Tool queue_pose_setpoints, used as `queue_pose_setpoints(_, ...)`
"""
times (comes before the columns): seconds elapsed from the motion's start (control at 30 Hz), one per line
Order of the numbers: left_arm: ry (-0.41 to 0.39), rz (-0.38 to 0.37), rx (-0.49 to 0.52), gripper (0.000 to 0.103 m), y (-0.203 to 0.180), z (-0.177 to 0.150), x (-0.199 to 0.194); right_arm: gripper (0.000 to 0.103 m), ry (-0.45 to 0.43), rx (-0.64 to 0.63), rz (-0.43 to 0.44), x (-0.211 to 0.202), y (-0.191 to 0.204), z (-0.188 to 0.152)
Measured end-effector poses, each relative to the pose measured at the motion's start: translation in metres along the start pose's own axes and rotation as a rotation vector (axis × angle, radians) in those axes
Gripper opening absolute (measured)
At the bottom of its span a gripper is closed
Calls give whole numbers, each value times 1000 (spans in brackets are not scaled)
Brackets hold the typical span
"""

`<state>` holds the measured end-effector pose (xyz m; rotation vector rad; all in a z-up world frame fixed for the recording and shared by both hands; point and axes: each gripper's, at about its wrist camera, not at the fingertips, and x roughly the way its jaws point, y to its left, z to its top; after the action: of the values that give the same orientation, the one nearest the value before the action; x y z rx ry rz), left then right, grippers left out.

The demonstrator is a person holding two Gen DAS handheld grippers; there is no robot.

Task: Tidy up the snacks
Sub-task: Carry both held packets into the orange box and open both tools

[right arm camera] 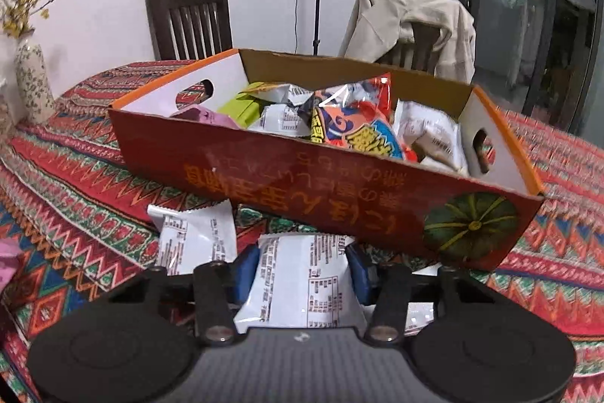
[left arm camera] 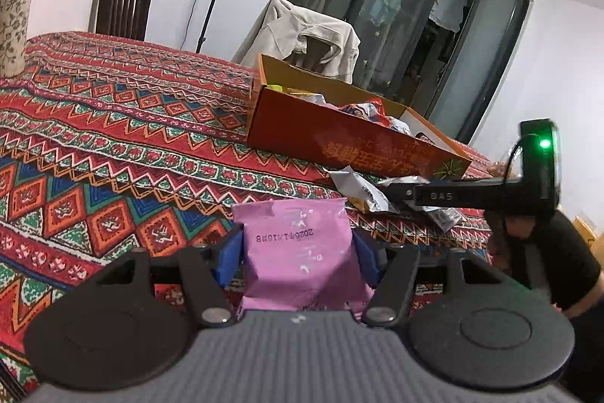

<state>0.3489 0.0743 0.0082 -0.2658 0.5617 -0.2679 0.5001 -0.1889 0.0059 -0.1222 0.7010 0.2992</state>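
- Left tool [left arm camera: 298,252] clamps a pink snack packet [left arm camera: 298,252] between its blue pads, above the worktop [left arm camera: 113,138].
- Right tool [right arm camera: 302,274] seems to pinch a white snack packet [right arm camera: 302,286], just before the orange box's [right arm camera: 264,169] near wall.

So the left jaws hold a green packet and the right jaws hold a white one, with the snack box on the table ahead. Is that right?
Not quite: the packet in the left gripper is pink, not green, as the left wrist view shows. The rest holds: the right gripper has a white packet between its jaws, and the box stands on the table ahead.
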Motion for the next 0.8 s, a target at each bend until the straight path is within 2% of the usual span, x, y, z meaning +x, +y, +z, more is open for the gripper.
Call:
queue_pose_setpoints(0.27,11,60,23,62,-13,-2,-3,49,-125,-41,30,-72,6,-25)
queue_pose_setpoints(0.4,30,3,32,62,-33,-8,-10,49,-142,-47,77,-109,5,-53)
queue_pose_setpoints(0.53,35,-14,84,62,-60,-12,-12,49,-153,-48,77,-138,1,-81)
queue_pose_setpoints(0.7,50,-38,139,62,-84,-9,-7,49,-161,-8,94,-153,-13,-102)
queue_pose_setpoints(0.8,51,-59,168,62,-89,6,-6,49,-171,3,92,-159,-22,-107)
